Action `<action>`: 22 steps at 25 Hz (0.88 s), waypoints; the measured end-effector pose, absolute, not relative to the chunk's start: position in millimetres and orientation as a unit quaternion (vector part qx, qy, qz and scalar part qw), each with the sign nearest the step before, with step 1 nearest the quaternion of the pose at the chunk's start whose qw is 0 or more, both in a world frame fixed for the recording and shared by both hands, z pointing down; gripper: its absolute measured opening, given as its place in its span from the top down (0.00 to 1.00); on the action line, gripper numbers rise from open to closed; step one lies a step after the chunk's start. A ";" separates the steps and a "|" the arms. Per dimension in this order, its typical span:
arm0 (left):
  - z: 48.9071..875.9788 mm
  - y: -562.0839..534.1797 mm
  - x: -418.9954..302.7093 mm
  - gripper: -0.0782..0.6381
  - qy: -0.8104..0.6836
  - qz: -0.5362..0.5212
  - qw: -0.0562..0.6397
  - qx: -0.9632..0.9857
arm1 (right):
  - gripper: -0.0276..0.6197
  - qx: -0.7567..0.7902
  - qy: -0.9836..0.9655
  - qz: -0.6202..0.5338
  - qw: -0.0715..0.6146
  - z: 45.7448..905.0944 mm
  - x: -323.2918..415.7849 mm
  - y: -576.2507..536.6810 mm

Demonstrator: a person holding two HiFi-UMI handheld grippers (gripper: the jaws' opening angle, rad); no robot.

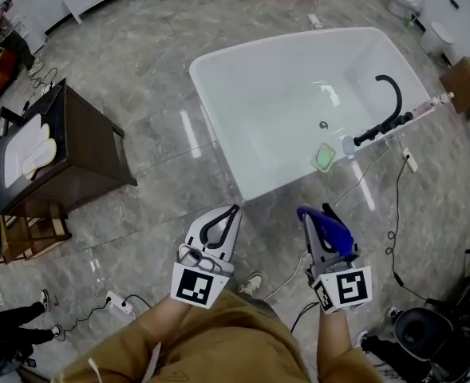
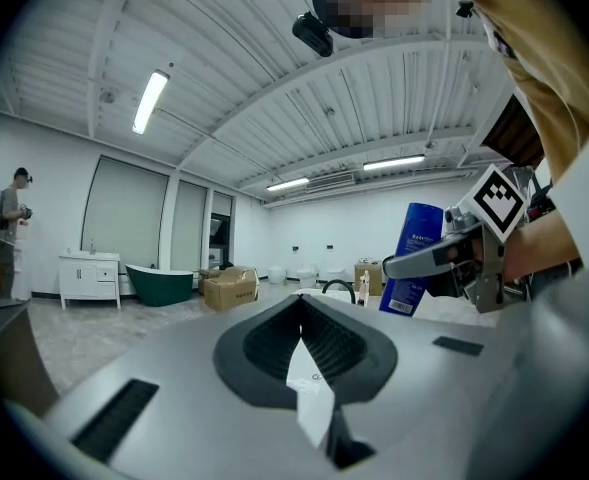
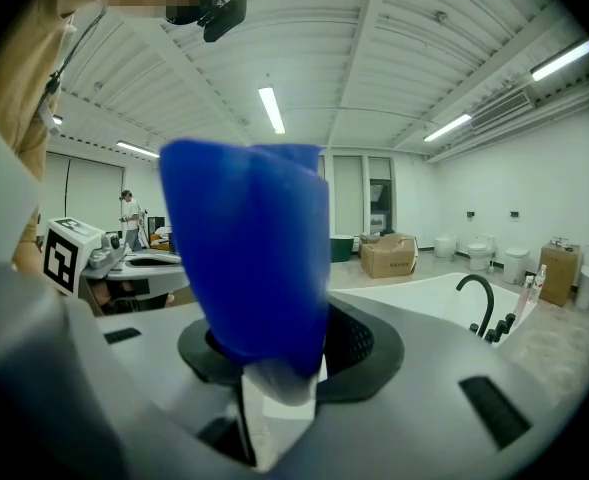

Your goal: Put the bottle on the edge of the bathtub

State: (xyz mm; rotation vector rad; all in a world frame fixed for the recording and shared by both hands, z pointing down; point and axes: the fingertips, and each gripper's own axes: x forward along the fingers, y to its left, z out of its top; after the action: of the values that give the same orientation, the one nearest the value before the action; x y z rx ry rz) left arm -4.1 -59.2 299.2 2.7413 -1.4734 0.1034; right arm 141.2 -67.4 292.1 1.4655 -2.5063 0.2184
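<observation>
In the lower middle of the head view, the right gripper (image 1: 316, 219) has its jaws closed about halfway around the blue bottle (image 1: 331, 228), which stands up between them. The left gripper (image 1: 233, 211) beside it has its jaws closed together with nothing between them. The bottle is just below the white bathtub (image 1: 219, 64), which fills the upper right of the frame, and does not touch its edge.

Blue bottle (image 3: 249, 258), seemingly upright, between jaws
</observation>
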 end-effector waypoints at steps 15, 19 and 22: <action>356.1 -90.2 -9.4 0.88 -0.448 0.079 0.009 0.890 | 0.72 0.505 -0.847 0.095 0.134 355.3 134.0 -118.7; 377.6 -100.7 -7.8 0.88 -0.439 0.083 0.019 0.895 | 0.72 0.505 -0.846 0.096 0.141 374.2 129.4 -132.0; 394.1 -108.7 -6.2 0.88 -0.434 0.085 0.028 0.896 | 0.72 0.503 -0.847 0.094 0.145 386.6 125.3 -141.6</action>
State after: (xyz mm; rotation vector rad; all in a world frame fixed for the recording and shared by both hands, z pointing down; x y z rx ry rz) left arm -6.2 -108.7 394.1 2.7677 -1.3404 0.2612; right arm 125.3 -141.6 386.6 1.4496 -2.4399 0.2696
